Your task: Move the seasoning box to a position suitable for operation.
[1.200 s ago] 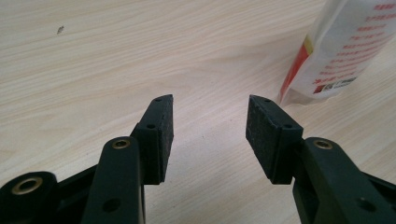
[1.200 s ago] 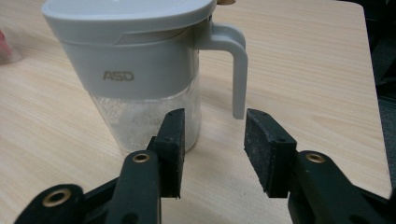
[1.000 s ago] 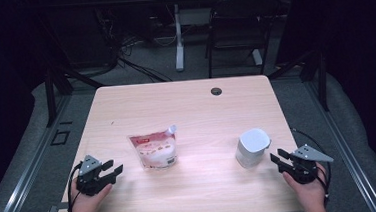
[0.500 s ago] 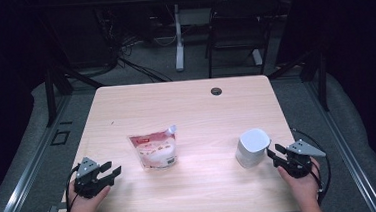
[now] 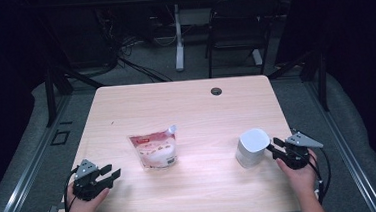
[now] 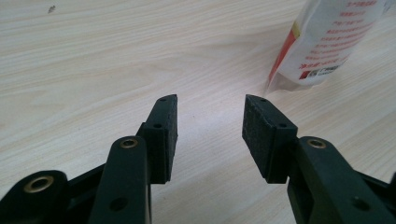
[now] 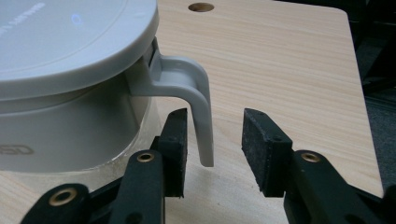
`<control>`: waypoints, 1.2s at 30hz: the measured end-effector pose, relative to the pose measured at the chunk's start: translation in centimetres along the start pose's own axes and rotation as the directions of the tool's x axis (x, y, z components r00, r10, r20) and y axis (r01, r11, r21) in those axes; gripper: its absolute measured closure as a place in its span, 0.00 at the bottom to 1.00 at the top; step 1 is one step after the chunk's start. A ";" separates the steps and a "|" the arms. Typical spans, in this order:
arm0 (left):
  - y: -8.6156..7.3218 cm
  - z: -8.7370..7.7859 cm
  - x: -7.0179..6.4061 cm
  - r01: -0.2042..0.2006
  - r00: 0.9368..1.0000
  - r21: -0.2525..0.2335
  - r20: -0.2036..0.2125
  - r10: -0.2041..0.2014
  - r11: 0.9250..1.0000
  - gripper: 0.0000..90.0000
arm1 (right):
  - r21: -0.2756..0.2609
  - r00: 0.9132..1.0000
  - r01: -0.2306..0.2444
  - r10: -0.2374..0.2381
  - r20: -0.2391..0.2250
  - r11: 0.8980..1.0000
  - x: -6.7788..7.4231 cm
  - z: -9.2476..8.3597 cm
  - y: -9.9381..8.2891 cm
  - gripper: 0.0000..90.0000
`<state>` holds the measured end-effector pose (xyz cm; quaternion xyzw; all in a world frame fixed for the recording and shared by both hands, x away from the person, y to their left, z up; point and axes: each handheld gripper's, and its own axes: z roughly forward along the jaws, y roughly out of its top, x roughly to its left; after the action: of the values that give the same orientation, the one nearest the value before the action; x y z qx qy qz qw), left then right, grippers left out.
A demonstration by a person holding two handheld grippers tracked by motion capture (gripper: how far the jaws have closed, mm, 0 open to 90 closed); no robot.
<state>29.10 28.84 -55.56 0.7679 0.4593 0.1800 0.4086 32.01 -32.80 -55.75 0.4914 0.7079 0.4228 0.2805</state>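
Near the front edge of the tabletop (image 5: 196, 110), left gripper (image 5: 111, 174) resting low with jaws parted around bare wood and lately narrowing a little, nothing between them. Just ahead and off to its right, white pouch (image 6: 327, 42) with red print, cut off by the frame edge in the left gripper view, small lettering too fine to read. Across the tabletop, right gripper (image 7: 214, 140) with jaws spread and lately closing, straddling the grey handle (image 7: 196, 107) of a lidded white jug (image 5: 251, 147); handle close against the left pad, contact impossible to confirm, right pad clearly apart. Jug body and lid (image 7: 70, 42) cropped at the left. Farther off, small round hole (image 5: 216, 91) near the far edge.
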 end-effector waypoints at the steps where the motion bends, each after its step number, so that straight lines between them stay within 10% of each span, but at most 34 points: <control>1: 0.0 0.0 0.0 -0.004 1.000 0.003 0.007 0.004 1.000 0.62 | 0.001 1.000 -0.004 0.004 -0.005 1.000 0.0 0.1 0.0 0.70; 36: 0.1 0.1 0.2 0.011 1.000 -0.007 0.000 -0.011 1.000 0.63 | 0.067 0.999 0.028 -0.030 0.040 0.997 1.8 1.2 1.5 0.90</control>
<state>29.26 28.95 -55.57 0.7639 0.4629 0.1794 0.4122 33.03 -30.47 -55.03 0.4988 0.7227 0.3846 0.2847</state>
